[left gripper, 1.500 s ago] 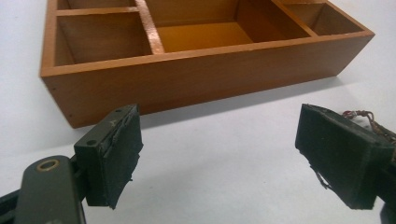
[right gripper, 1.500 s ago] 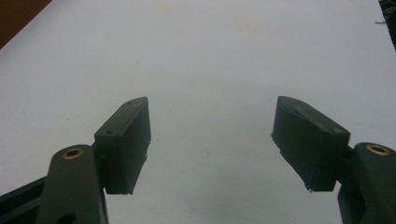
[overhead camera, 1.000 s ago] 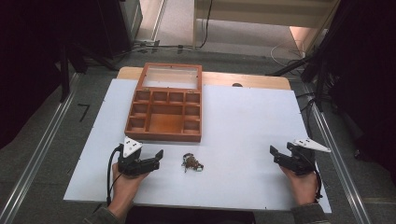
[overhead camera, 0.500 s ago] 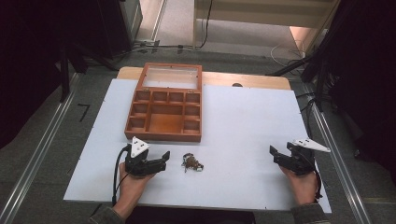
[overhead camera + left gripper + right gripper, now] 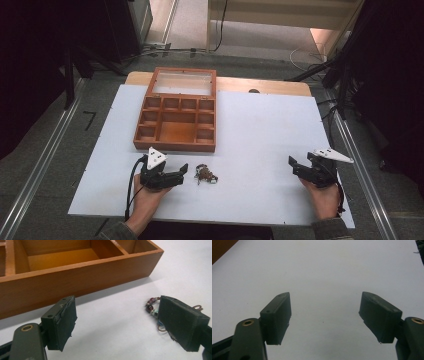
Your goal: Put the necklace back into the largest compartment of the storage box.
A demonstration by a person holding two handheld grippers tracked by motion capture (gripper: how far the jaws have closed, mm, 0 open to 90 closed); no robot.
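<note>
- High view shows the left gripper (image 5: pixel 181 172) low on the white table (image 5: pixel 260 130), with its jaws spread apart and holding nothing.
- Just to the right of it lies the small beaded trinket (image 5: pixel 205 174), free on the table surface and near the front wall of the wooden box (image 5: pixel 176 145).
- Left gripper view shows the trinket (image 5: pixel 152 307) partly behind the right-hand jaw; I cannot tell if the jaw touches it.
- Between trinket and box there is a narrow strip of bare table.
- Right gripper (image 5: pixel 296 165) is well apart at the right side, jaws released and holding nothing, with wide bare table in front of it.
- Around the table are grey floor, metal rails and dark curtains.
</note>
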